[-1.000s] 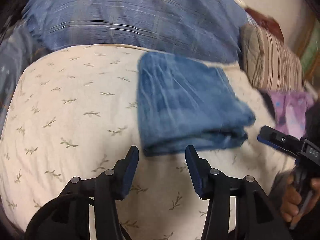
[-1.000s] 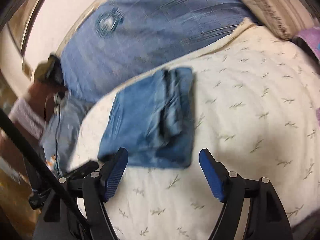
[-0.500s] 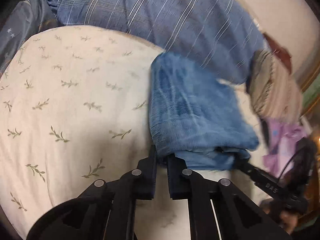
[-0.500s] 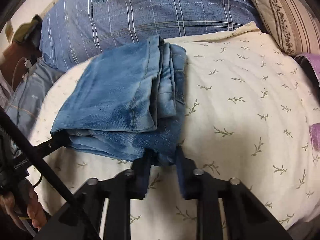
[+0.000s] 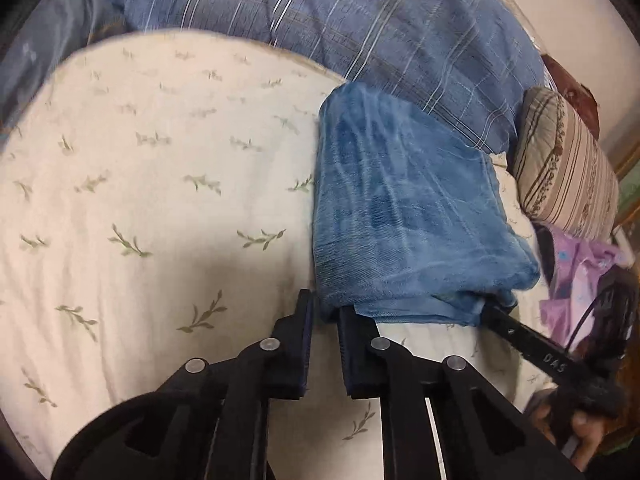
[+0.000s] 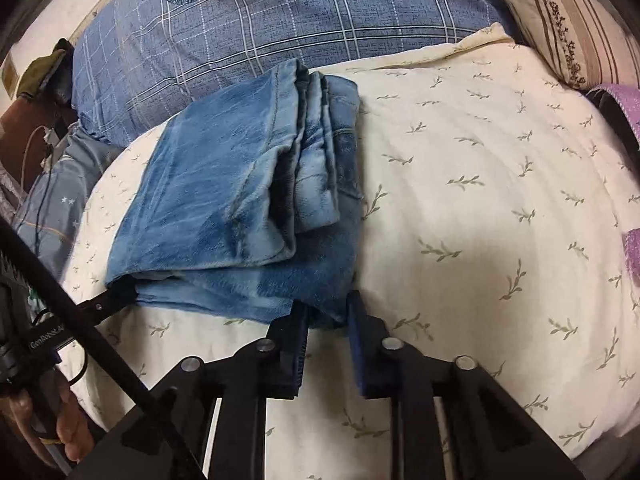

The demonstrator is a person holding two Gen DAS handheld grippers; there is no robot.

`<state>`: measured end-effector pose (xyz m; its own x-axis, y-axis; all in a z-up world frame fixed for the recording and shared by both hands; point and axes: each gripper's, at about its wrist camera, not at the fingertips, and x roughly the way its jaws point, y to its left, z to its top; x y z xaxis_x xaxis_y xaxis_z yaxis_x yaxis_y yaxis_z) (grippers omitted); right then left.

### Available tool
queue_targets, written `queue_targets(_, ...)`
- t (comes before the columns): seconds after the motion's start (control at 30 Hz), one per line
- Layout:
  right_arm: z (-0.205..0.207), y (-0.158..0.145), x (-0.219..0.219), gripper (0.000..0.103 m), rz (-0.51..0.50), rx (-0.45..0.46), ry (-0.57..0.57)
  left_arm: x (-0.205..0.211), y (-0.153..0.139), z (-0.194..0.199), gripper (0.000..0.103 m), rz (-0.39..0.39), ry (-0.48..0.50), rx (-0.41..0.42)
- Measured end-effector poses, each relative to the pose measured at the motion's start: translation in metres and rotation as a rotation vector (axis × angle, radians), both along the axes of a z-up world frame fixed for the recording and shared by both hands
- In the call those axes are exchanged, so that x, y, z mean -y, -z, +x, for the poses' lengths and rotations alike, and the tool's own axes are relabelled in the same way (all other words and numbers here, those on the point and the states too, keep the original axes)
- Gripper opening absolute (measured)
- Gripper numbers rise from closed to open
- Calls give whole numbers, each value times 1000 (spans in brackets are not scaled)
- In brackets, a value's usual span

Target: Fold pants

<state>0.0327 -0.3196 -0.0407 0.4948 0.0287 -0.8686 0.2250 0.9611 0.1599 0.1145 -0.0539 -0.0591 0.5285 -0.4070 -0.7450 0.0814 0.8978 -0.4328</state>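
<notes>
Surface: cream bedcover (image 6: 480,184) with small leaf sprigs.
Pants: folded blue jeans (image 6: 240,200), several layers stacked, lying left of centre on the bedcover.
Right gripper (image 6: 326,312): 2 jaws pinching the near right corner of the jeans, denim between the pads; the jaws have just eased slightly wider.
Left gripper (image 6: 120,292): tip at the near left corner, entering from lower left; its grip is hidden.
Background: blue plaid pillow (image 6: 300,12); striped cushion (image 6: 568,20) upper right.
</notes>
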Motion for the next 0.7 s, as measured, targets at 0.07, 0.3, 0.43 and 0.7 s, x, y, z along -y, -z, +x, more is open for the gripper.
queue_targets(0.07, -5, -1, 0, 35, 17, 8, 3, 7, -9, -10, 15, 37, 17, 50)
queue_targets(0.3, -12, -9, -7, 69, 8, 54, 5, 12, -13, -23, 23, 99, 10, 92)
queue_targets(0.43, -8, -5, -6, 69, -13, 56, 15, 20, -16, -12, 23, 105, 32, 123)
queue_targets(0.7, -6, -7, -12, 15, -81, 69, -8, 16, -11, -4, 7, -15, 40, 122)
